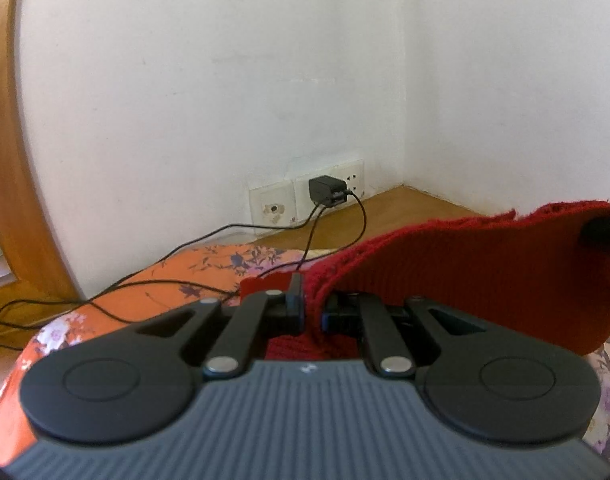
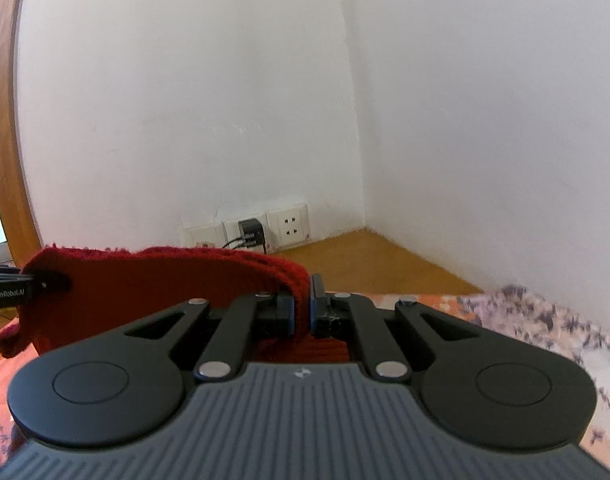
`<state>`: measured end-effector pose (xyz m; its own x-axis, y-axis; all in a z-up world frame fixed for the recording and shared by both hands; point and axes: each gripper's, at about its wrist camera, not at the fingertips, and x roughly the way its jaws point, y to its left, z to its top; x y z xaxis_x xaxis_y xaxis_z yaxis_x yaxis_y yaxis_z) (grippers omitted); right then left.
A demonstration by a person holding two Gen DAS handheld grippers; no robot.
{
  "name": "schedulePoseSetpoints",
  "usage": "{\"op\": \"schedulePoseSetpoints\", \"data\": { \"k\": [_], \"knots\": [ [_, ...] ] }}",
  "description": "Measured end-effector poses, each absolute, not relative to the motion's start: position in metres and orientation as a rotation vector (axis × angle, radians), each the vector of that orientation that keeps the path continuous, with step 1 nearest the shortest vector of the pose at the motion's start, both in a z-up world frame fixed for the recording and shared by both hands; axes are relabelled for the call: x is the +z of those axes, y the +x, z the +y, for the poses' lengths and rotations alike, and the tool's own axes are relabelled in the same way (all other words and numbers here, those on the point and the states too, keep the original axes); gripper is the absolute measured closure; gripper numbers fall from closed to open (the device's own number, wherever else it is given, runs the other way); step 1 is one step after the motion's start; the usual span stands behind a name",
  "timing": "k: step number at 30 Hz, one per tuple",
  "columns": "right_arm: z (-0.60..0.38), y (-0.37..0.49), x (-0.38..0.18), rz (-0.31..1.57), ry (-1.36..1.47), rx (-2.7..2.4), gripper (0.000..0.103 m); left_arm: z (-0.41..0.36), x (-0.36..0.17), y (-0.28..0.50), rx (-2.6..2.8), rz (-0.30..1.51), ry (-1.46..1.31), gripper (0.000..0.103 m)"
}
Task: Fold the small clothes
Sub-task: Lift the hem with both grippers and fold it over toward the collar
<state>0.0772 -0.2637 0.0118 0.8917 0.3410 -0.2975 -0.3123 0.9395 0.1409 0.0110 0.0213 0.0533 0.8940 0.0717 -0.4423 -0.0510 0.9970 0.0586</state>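
Left tool (image 1: 313, 308) and right tool (image 2: 301, 308) each pinching edge of red knit garment (image 1: 465, 280), holding it stretched above floral bedspread (image 1: 153, 280); folding seemingly barely beginning, no fold showing.

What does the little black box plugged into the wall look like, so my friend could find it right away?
Look at the white wall where it meets the wooden floor, near the corner. A row of white socket plates sits low there, and the black charger sticks out of the middle plate. It is the only dark thing in the row, with thin black cables trailing from it toward the flowery orange cover.
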Motion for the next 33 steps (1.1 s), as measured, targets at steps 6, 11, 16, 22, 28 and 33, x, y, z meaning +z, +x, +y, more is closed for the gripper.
{"op": "schedulePoseSetpoints", "data": {
  "k": [6, 11, 16, 22, 28, 33],
  "knots": [
    [-0.251, 0.102, 0.016, 0.312, 0.064, 0.276, 0.097, 0.027, 0.06, 0.041, 0.031, 0.434, 0.057, 0.094],
    [-0.243, 0.121, 0.02, 0.313, 0.043, 0.248, 0.097, 0.03, 0.06, 0.07, 0.024, 0.436, 0.056, 0.094],
    [-0.234, 0.142, 0.013, 0.333, 0.012, 0.231, 0.097, 0.032, 0.051, 0.098, 0.019, 0.47, 0.039, 0.094],
    [-0.227, 0.176, -0.006, 0.389, 0.021, 0.205, 0.097, 0.029, 0.033, 0.128, 0.014, 0.521, 0.048, 0.094],
    [-0.221, 0.206, -0.037, 0.47, 0.021, 0.179, 0.097, 0.031, 0.007, 0.155, 0.01, 0.602, 0.031, 0.094],
    [-0.218, 0.226, -0.063, 0.531, 0.015, 0.164, 0.097, 0.027, -0.012, 0.173, 0.009, 0.648, 0.063, 0.094]
  ]
}}
